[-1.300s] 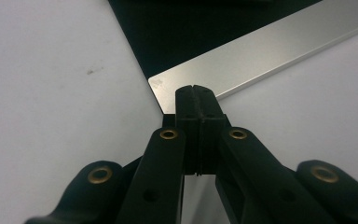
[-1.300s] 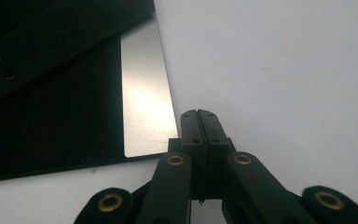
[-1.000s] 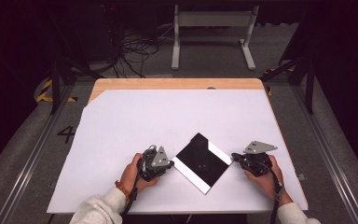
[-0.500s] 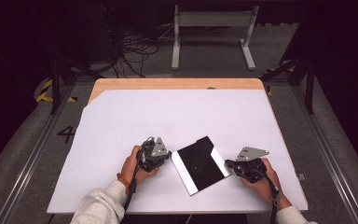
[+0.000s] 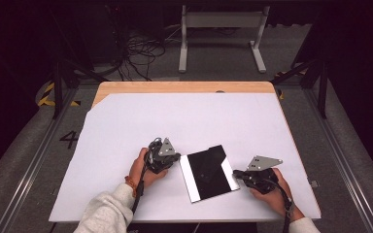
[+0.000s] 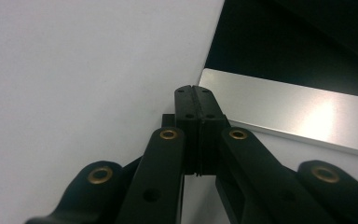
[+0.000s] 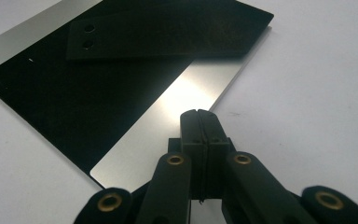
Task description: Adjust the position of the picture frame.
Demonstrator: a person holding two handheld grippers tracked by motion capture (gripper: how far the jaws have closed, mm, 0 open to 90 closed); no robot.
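Black and silver, the flat panel (image 5: 208, 173) lies on the white surface (image 5: 184, 121) near the person's edge, between the two hands. Its dark middle is bordered by bright metal strips on its left and right edges, and a darker folded flap (image 7: 168, 32) rests across its far right corner.

The left gripper (image 6: 196, 100) has its jaws pressed fully together with nothing between them, its tip just beside the near left corner of the left strip (image 6: 289, 109). The right gripper (image 7: 199, 122) is likewise closed tight and empty, its tip at or just over the edge of the right strip (image 7: 177, 116); I cannot tell whether it touches.

Risk, as I judge it: the panel is thin and lies flat on a smooth sheet, so a push from one closed tip alone would likely spin it rather than slide it straight. Uneven pressure from the two sides could skew it further or send it towards the near edge. A tip riding up onto the polished strip could slip off, and the loose flap could shift or unfold.

The panel sits skewed: its long axis runs from near left to far right, tilted a little clockwise from straight ahead, with the flap end pointing away from the person.
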